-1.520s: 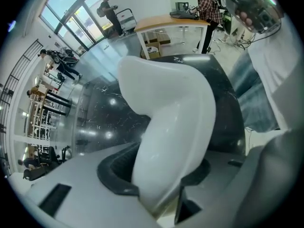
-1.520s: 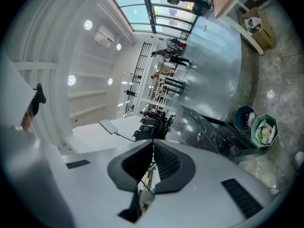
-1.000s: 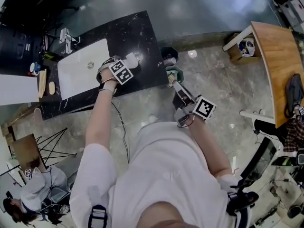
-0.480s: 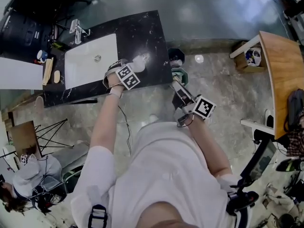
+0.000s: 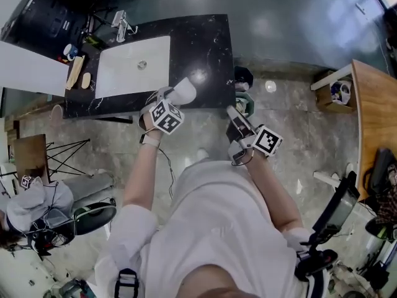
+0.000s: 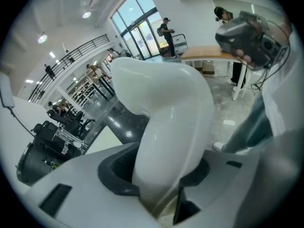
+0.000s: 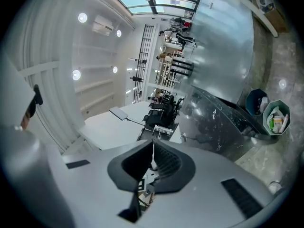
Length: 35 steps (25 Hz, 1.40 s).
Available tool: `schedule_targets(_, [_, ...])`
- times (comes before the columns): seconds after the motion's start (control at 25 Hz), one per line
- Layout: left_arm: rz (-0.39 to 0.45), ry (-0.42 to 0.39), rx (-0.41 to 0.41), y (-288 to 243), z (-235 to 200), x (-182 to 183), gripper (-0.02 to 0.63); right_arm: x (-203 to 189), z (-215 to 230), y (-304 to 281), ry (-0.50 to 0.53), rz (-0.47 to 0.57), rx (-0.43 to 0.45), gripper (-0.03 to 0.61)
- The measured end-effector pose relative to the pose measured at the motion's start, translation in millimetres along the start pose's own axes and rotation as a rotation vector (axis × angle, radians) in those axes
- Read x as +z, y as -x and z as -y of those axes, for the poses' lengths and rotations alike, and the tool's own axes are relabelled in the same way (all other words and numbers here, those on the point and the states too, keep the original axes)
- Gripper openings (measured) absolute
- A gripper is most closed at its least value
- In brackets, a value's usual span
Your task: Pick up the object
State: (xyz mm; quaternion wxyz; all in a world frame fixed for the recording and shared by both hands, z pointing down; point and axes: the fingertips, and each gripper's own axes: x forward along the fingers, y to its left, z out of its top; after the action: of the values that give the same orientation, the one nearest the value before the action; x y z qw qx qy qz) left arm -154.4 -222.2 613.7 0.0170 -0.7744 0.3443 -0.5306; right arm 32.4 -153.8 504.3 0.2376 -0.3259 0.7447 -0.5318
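A smooth white curved object fills the left gripper view, and my left gripper is shut on its lower end. From the head view the white object and the left gripper hang at the front edge of the black marble counter. My right gripper is held over the floor to the right of the counter. Seen from the right gripper view, the right gripper has its pads together with nothing between them.
A white sink with a faucet is set in the counter, and small items lie at its left end. A green bin and a black bin stand by the counter's right end. A wooden table is at far right.
My left gripper has drawn back from over the counter top to its front edge, with the white object in it. The right gripper has hardly moved.
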Motion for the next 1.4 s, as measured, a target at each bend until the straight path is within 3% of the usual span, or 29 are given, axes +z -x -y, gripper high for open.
schedule_targets(0.16, [0.093, 0.120, 0.031, 44, 2, 8, 0.172, -13, -4, -9, -0.010, -0.049, 0.018, 0.021])
schedule_targets(0.28, [0.206, 0.273, 0.024, 77, 7, 21, 0.172, -22, -11, -14, -0.017, -0.078, 0.036, 0.021])
schedule_targets(0.44, [0.341, 0.481, -0.024, 109, 20, 26, 0.172, -39, -17, -23, -0.005, -0.126, 0.060, 0.021])
schedule_targets(0.8, [0.613, 0.801, -0.094, 172, 36, 30, 0.172, -66, -33, -32, 0.029, -0.206, 0.112, 0.021])
schedule_targets(1.08, [0.714, 0.951, -0.118, 189, 47, 22, 0.172, -75, -42, -29, 0.055, -0.232, 0.140, 0.021])
schedule_targets(1.28, [0.914, 1.157, -0.232, 203, 47, 28, 0.172, -77, -46, -29, 0.067, -0.233, 0.170, 0.021])
schedule_targets(1.4, [0.978, 1.229, -0.280, 210, 46, 30, 0.172, -78, -49, -32, 0.068, -0.232, 0.182, 0.021])
